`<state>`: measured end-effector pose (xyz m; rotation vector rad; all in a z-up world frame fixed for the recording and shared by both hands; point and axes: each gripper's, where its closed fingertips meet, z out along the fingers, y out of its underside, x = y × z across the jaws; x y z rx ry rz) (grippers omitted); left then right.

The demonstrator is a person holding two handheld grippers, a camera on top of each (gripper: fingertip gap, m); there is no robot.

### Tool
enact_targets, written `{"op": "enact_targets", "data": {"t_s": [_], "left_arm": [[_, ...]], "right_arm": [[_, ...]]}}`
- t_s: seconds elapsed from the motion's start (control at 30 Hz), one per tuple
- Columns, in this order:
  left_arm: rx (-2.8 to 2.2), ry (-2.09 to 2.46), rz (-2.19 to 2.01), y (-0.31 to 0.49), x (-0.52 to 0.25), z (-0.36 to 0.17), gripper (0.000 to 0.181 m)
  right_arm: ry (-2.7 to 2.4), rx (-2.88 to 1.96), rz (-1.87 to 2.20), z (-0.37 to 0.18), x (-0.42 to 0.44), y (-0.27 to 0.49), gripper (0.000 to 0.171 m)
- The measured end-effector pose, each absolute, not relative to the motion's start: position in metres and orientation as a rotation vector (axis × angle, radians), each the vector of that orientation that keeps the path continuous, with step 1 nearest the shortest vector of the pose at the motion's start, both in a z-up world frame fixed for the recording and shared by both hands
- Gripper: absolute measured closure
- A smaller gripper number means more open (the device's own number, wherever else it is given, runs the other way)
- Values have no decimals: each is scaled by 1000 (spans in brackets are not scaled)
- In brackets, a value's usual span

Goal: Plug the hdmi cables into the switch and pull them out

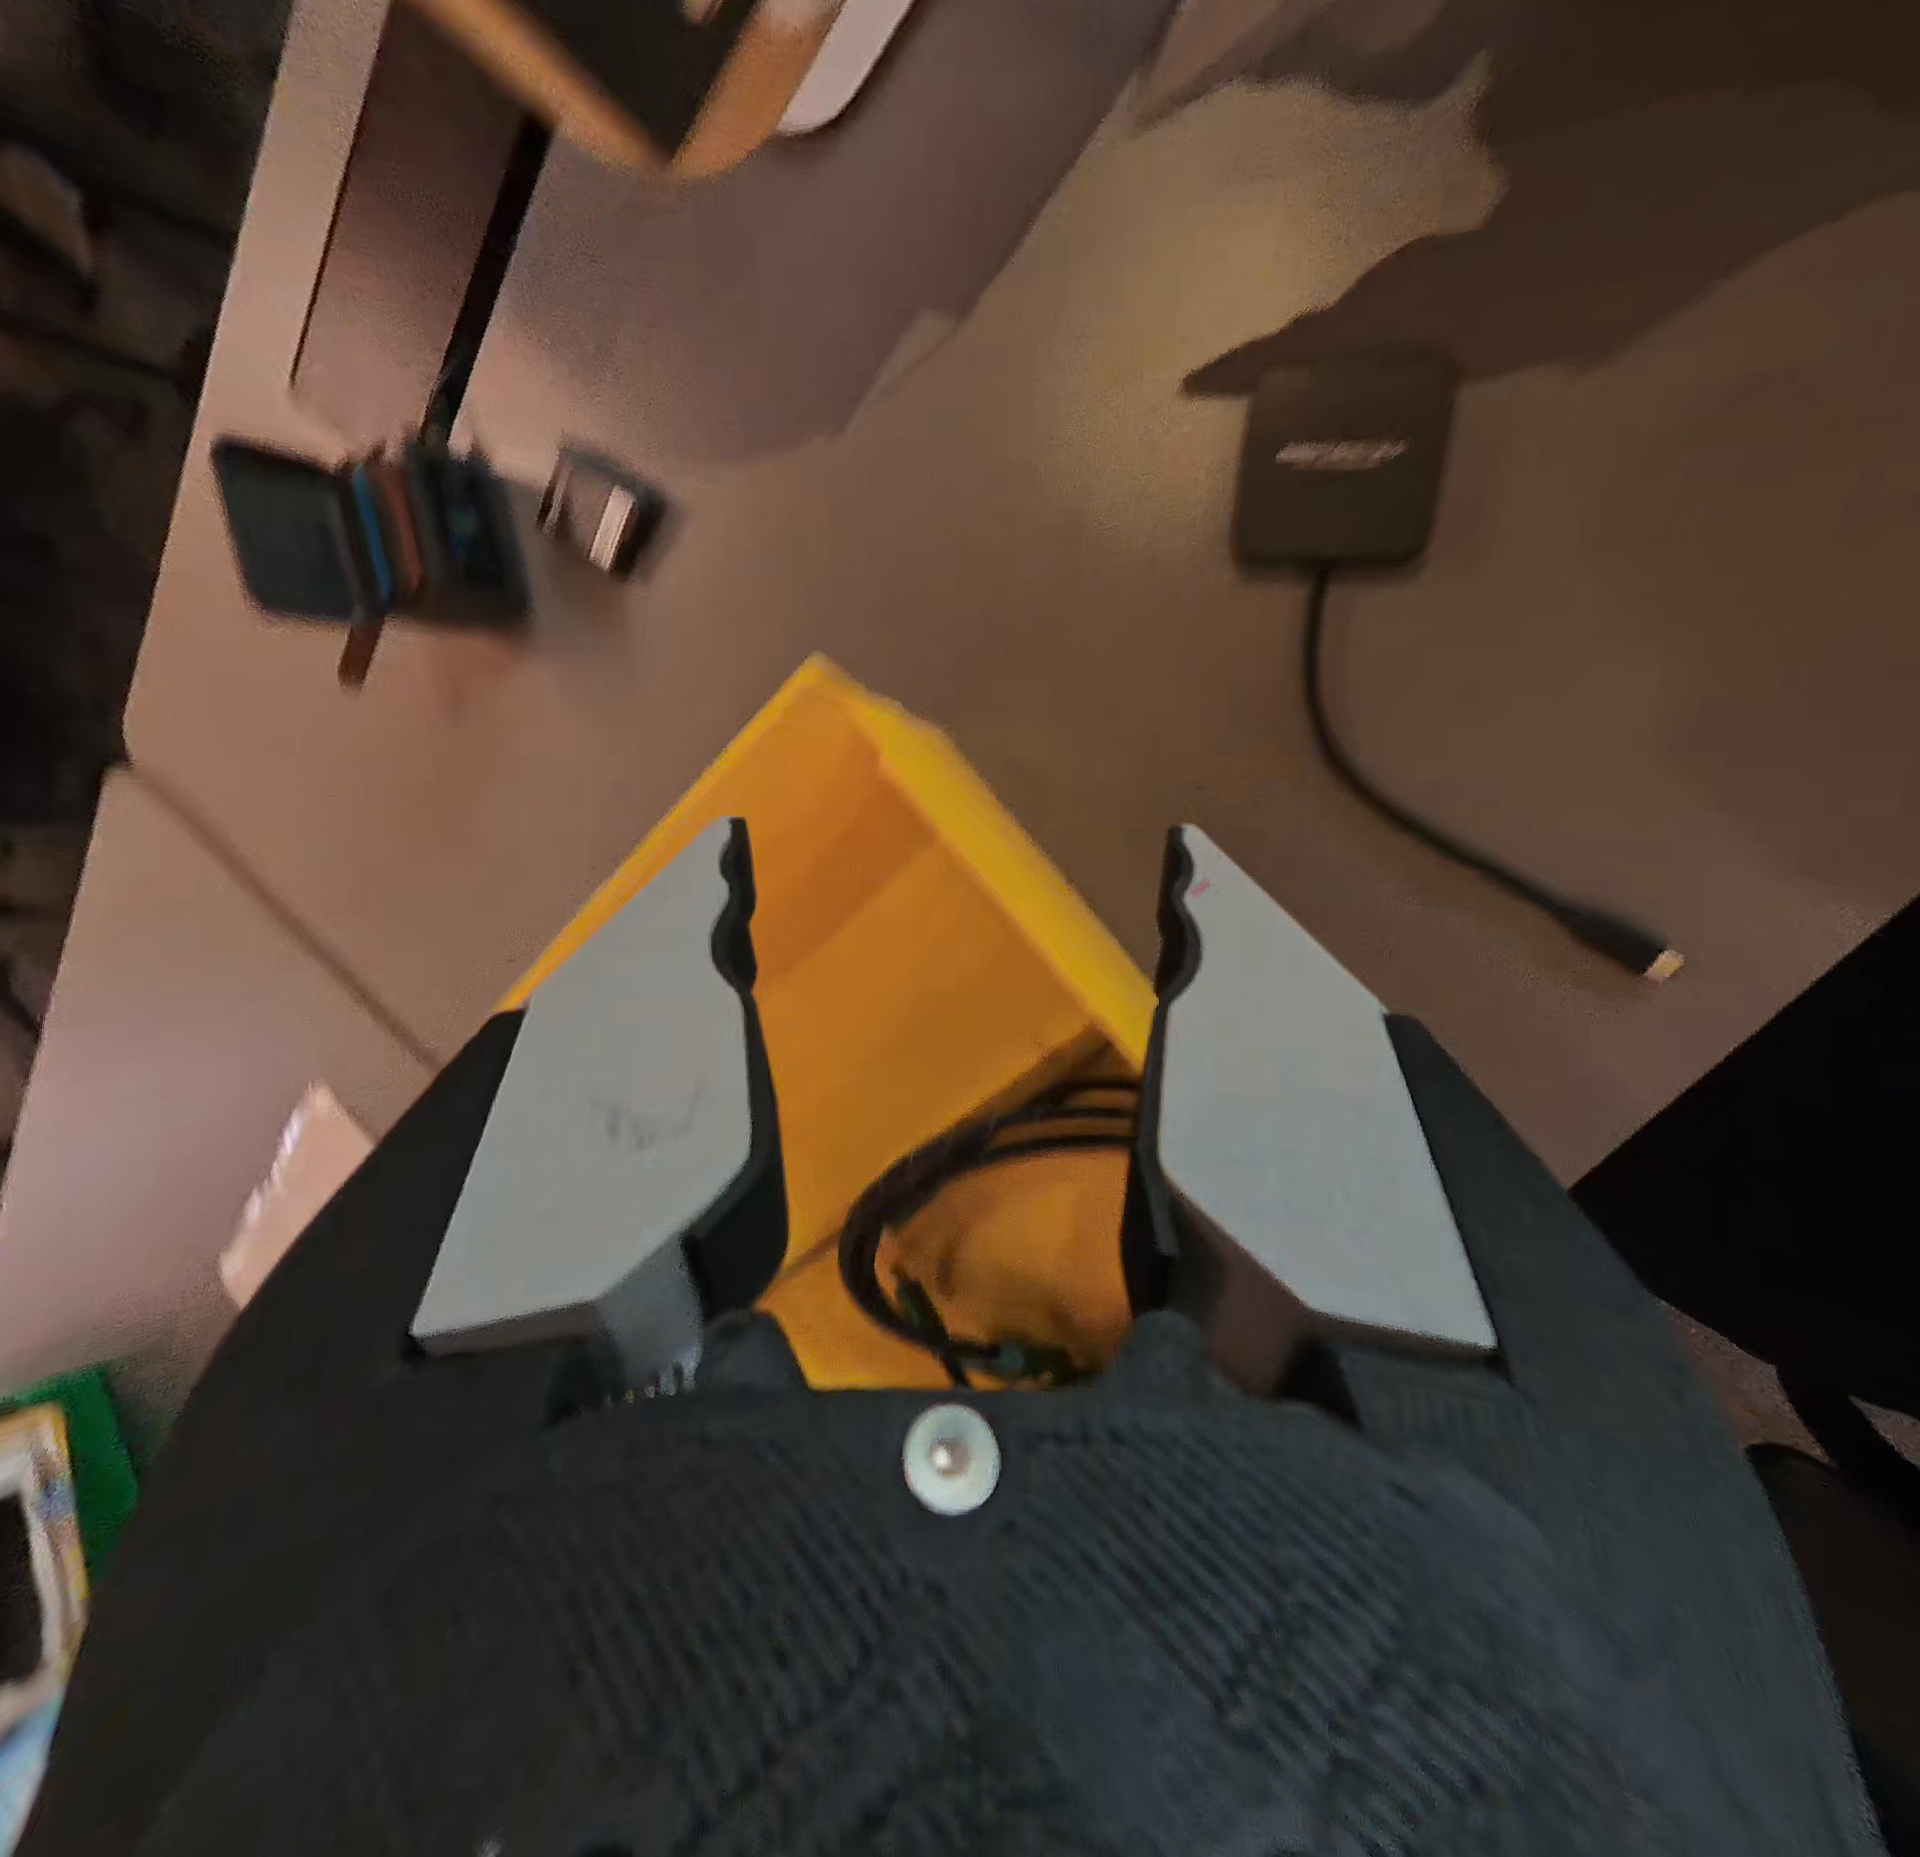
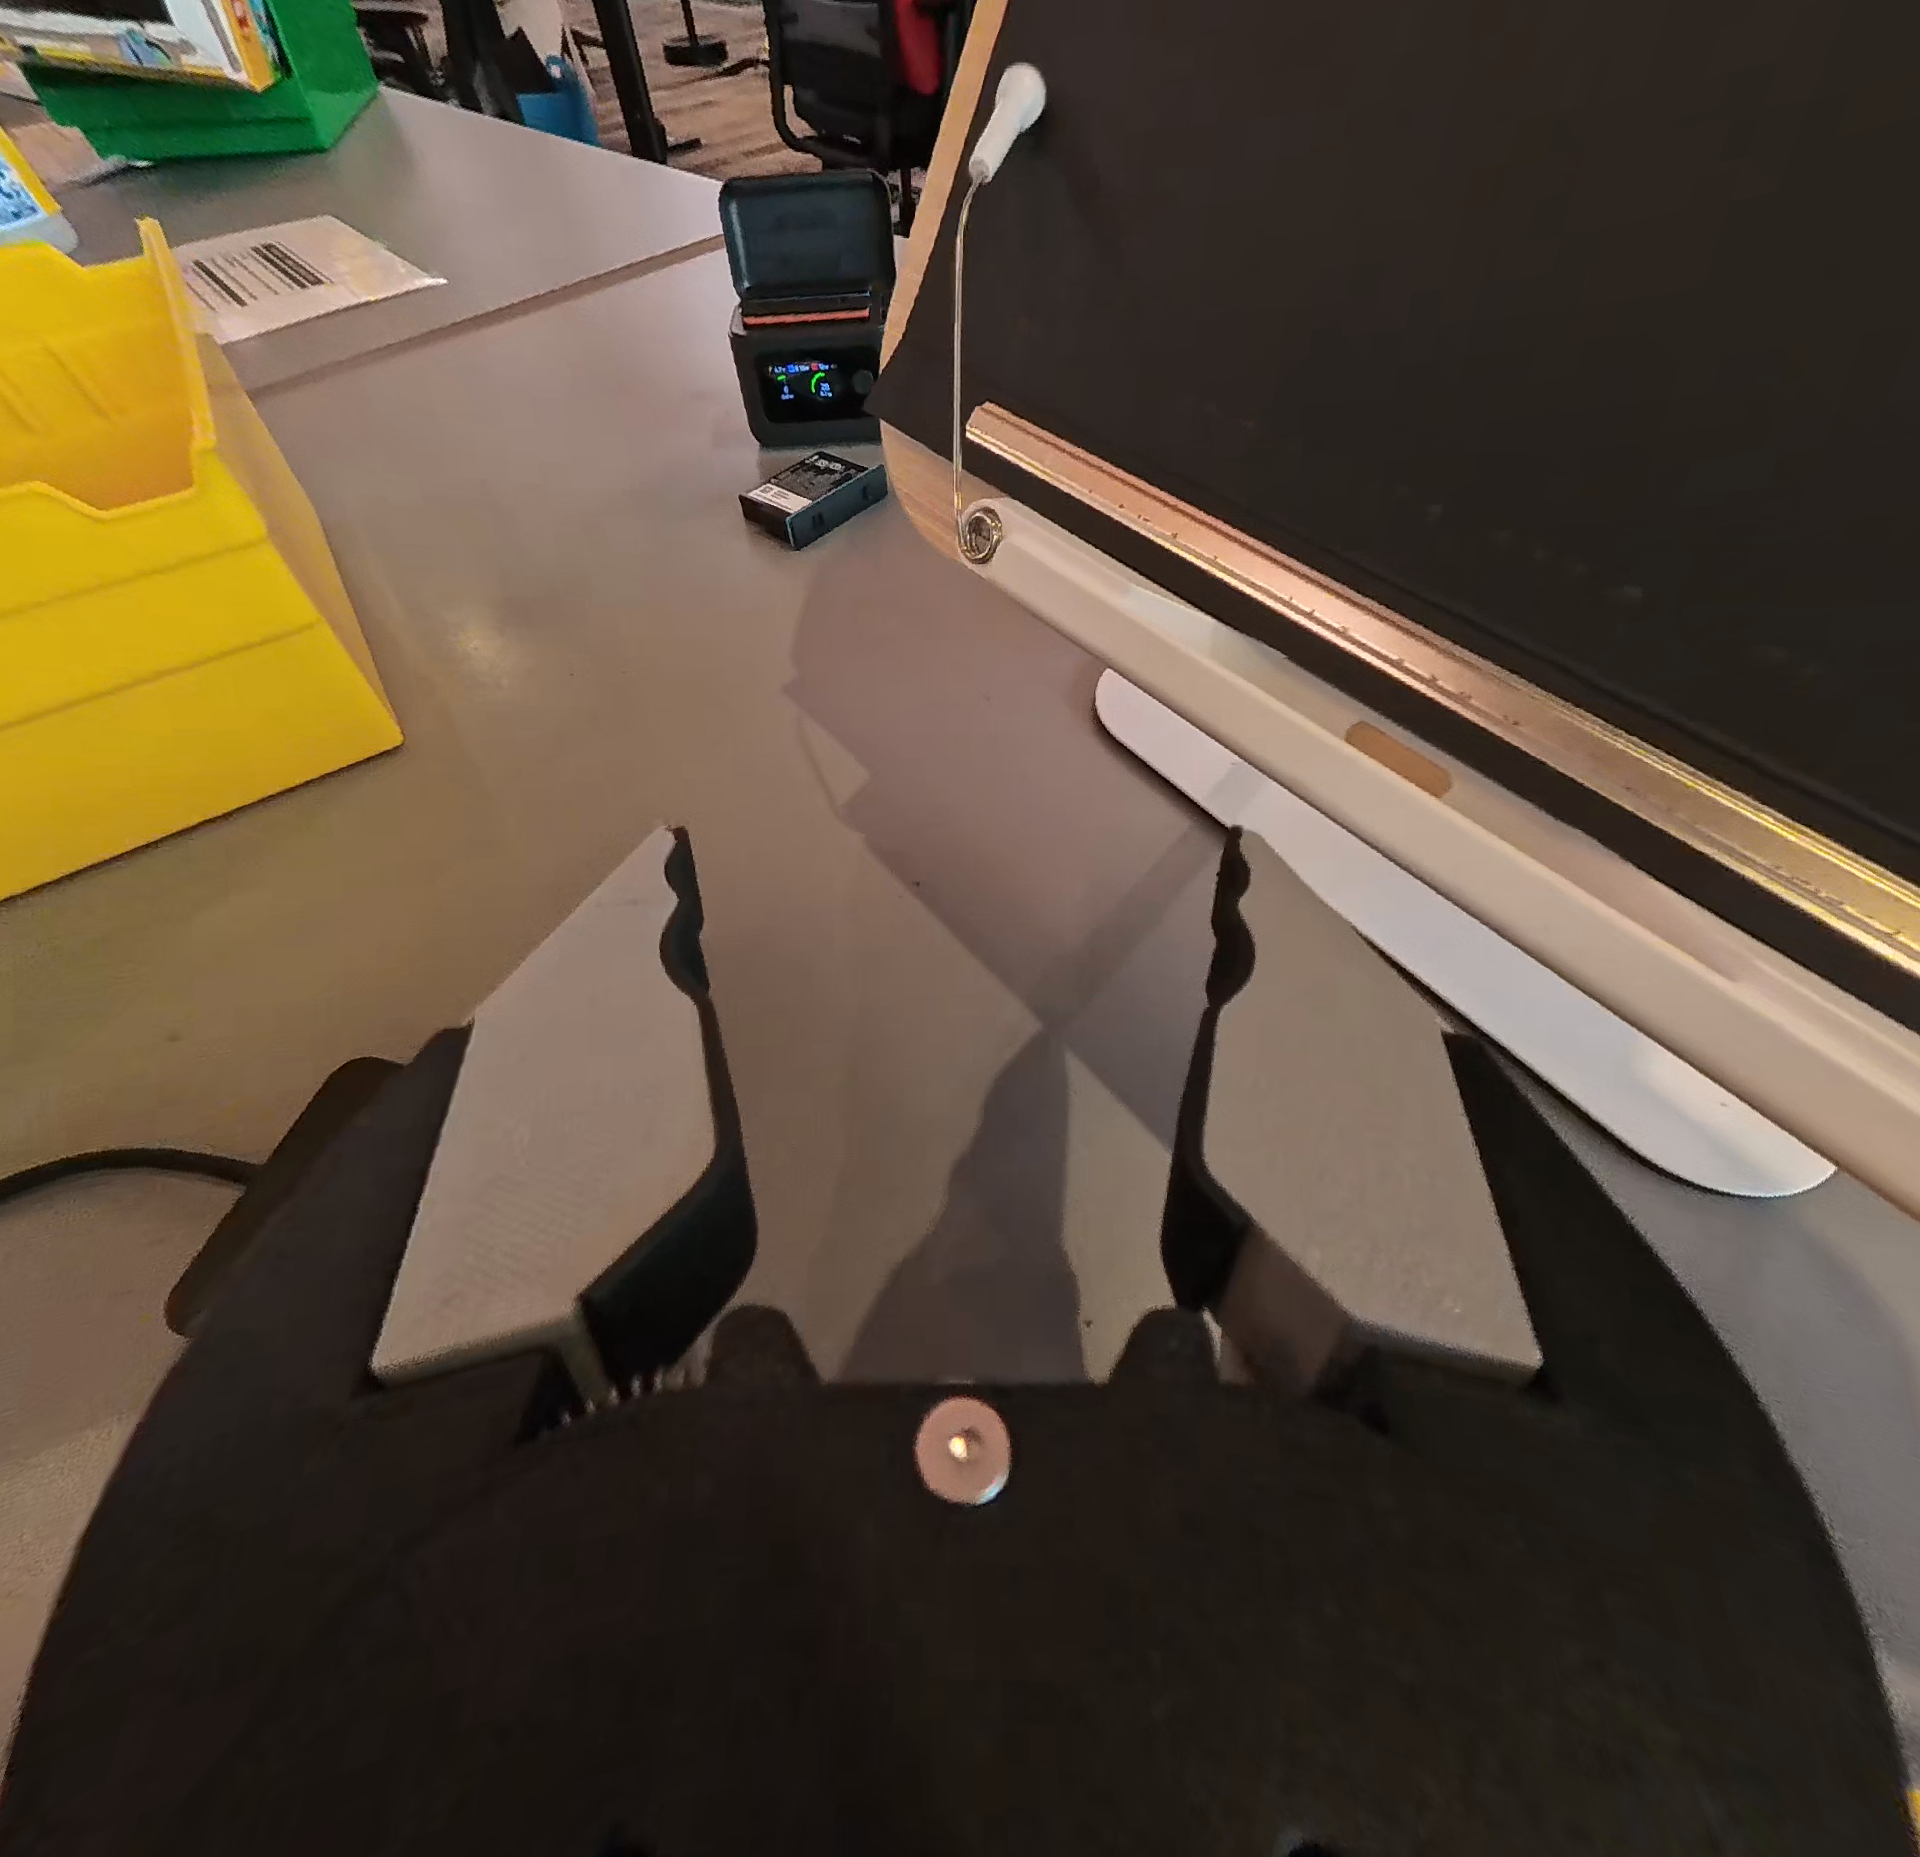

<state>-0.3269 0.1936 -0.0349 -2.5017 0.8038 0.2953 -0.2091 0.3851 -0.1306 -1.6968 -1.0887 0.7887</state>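
the left gripper point(image 1: 956, 872) hangs over the yellow bin point(image 1: 935, 872), fingers spread wide with nothing between them. inside the bin, just under the gripper's base, lies a coil of black cable point(image 1: 966, 1236). past the bin and to its right, well apart from it, the black switch point(image 1: 1340, 467) lies flat on the grey table point(image 1: 935, 405). one cable point(image 1: 1392, 799) runs from the switch's near edge back toward the bin's right side and ends in a loose plug point(image 1: 1662, 964) resting on the table, touching nothing else. past the bin to its left stands a dark charger box point(image 1: 374, 529) with its lid open, and a small battery point(image 1: 603, 508) lies just beside it. this view is blurred, so finer detail cannot be told.

the right gripper point(image 2: 956, 872) is low over bare table to the right of the bin point(image 2: 156, 612), fingers likewise wide apart and empty. beyond the bin to the right are the battery point(image 2: 816, 503) and then the charger box point(image 2: 810, 311), its small screen lit. a black board point(image 2: 1455, 301) with a pale frame leans in on the far right. behind the bin lie a paper label point(image 2: 301, 275) and, farther off, a green bin point(image 2: 208, 93).
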Motion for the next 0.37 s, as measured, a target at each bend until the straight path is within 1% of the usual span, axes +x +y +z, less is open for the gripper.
{"op": "enact_targets", "data": {"t_s": [0.03, 0.1, 0.2, 0.27, 0.37], "left_arm": [[-2524, 739, 309, 183, -346, -34, 104], [-2586, 614, 340, 159, -386, -43, 101], [-2700, 467, 397, 121, -438, -69, 97], [-2719, 420, 423, 105, -461, -84, 103], [-2683, 424, 392, 102, -474, -102, 114]], "right_arm": [[-1095, -1699, 781, -132, -210, 385, 74], [-1106, -1707, 771, -136, -211, 386, 74], [-1119, -1720, 768, -142, -212, 385, 74], [-1120, -1726, 770, -144, -213, 385, 75], [-1115, -1731, 776, -145, -212, 385, 75]]}}
